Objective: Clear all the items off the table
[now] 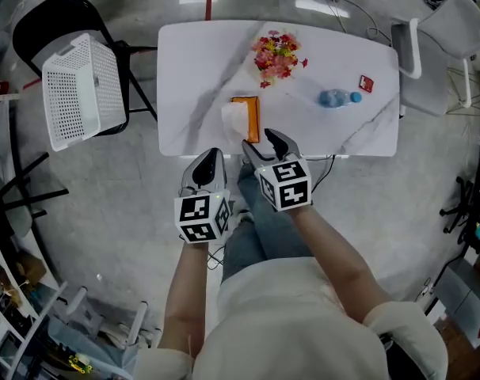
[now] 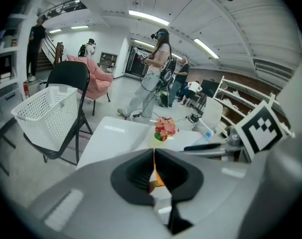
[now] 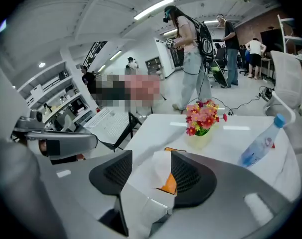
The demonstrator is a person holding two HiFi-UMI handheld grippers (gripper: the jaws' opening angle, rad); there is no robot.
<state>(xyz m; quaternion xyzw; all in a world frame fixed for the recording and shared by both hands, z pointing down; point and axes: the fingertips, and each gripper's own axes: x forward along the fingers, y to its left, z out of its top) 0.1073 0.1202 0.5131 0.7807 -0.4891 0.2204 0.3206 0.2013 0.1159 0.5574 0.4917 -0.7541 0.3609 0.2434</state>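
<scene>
On the white marble table [image 1: 192, 77] lie an orange tissue pack [image 1: 246, 117] with a white tissue sticking out, a small vase of pink and red flowers [image 1: 278, 54], a blue-capped water bottle [image 1: 337, 98] on its side and a small red packet [image 1: 366, 84]. My right gripper [image 1: 260, 141] hangs open over the table's near edge, just short of the tissue pack [image 3: 169, 183], which shows between its jaws. My left gripper [image 1: 211, 155] is shut and empty, beside it to the left, off the table's front edge. The flowers [image 3: 205, 117] and bottle [image 3: 258, 143] stand farther back.
A white plastic basket [image 1: 81, 89] rests on a black chair [image 1: 54, 18] left of the table. A white office chair [image 1: 450, 22] stands at the far right, with cables on the floor behind. Several people stand in the background of the gripper views.
</scene>
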